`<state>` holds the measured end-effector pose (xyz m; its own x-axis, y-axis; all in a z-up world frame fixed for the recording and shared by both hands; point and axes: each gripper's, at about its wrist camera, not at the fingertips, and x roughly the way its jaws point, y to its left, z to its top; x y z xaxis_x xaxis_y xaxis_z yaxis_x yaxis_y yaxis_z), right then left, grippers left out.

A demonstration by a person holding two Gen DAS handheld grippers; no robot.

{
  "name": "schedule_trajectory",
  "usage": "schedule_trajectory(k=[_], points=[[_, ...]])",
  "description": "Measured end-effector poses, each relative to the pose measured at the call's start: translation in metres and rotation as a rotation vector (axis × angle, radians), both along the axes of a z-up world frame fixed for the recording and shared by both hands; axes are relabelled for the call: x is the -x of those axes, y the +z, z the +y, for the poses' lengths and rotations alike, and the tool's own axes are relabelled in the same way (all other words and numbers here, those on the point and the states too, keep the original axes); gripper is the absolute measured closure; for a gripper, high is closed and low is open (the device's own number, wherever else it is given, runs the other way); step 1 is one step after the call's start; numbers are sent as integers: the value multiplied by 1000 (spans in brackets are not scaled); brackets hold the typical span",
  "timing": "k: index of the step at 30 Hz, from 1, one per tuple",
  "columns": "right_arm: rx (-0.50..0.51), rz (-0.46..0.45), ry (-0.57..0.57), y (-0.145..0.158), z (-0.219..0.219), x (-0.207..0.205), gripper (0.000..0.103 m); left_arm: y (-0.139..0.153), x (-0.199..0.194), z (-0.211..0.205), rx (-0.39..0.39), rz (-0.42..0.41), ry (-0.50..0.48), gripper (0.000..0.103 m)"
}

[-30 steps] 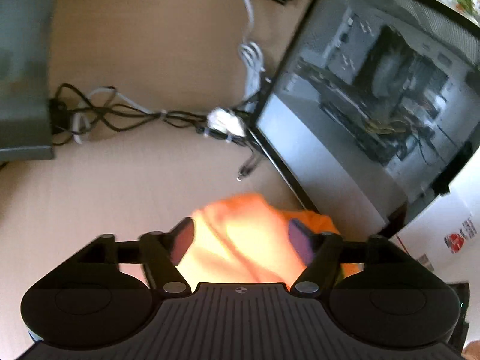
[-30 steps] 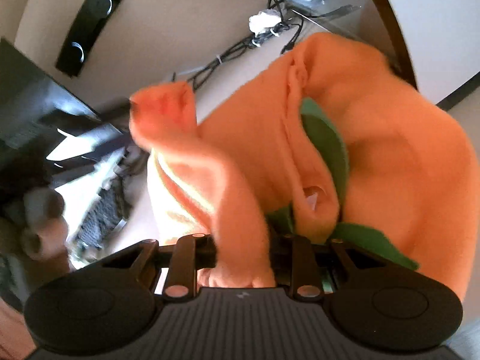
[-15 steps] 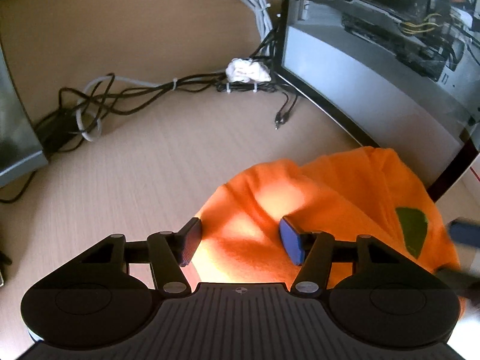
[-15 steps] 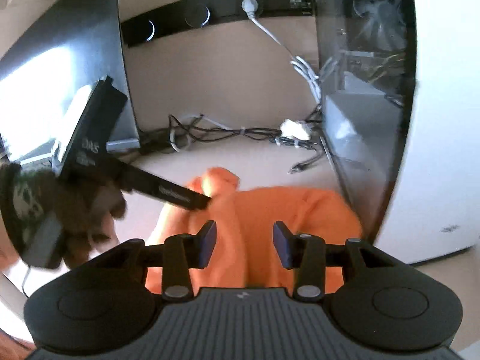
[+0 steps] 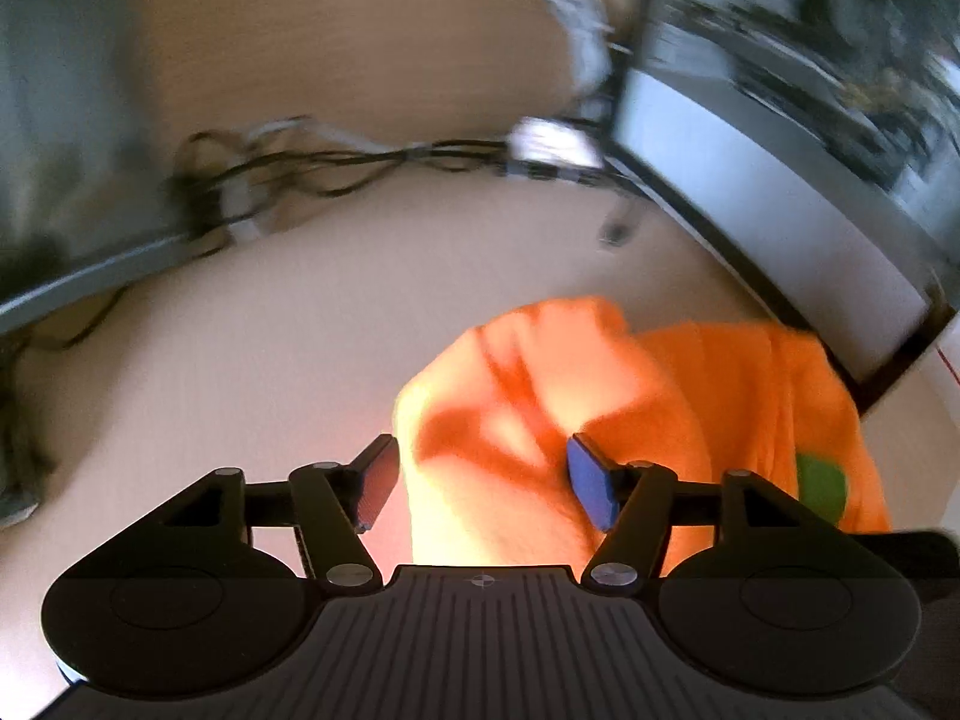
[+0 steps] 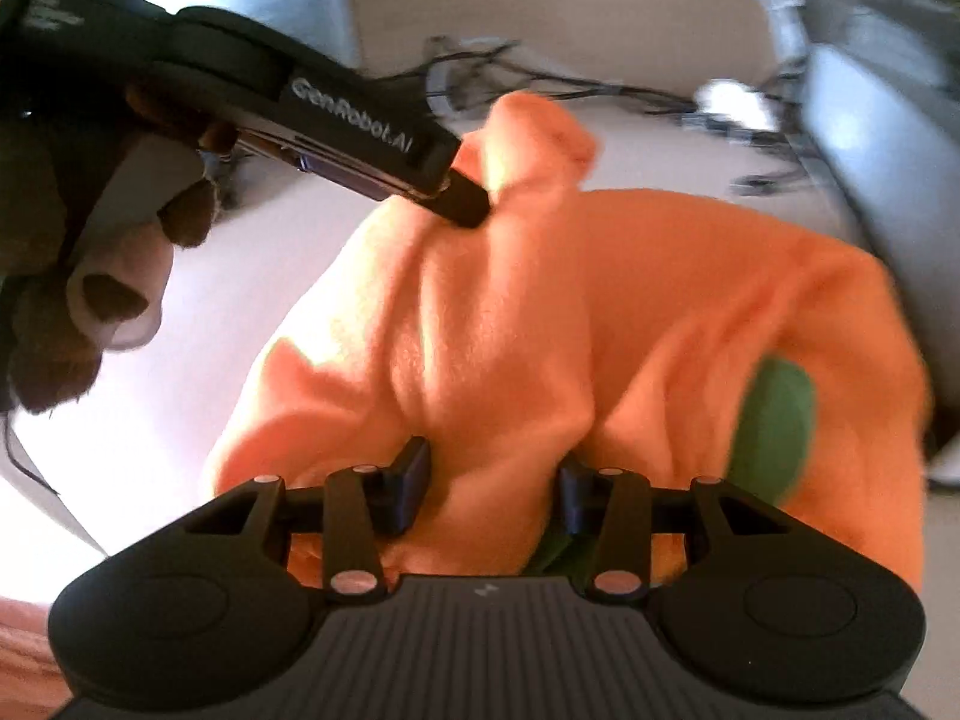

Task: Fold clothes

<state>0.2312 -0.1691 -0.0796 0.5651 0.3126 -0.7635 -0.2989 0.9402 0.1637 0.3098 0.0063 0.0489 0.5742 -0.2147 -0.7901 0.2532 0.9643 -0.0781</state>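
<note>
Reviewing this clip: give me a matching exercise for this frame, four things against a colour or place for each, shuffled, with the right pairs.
Things:
1. garment
2. patch on the garment
3. cable bundle
4. computer case

Descriptions:
A. green
B. stands at the right edge of the desk, glass side facing in
C. orange, bunched on the desk
D. dark and white, strung along the back of the desk

Pairs: 1-C, 2-A, 3-D, 4-B
</note>
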Motion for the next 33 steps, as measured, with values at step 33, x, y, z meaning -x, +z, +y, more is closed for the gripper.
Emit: schedule_trajectory(k=[33], points=[[-21,-47,244,4,74,-17,59,-2,-18,95,122,-4,213,25]])
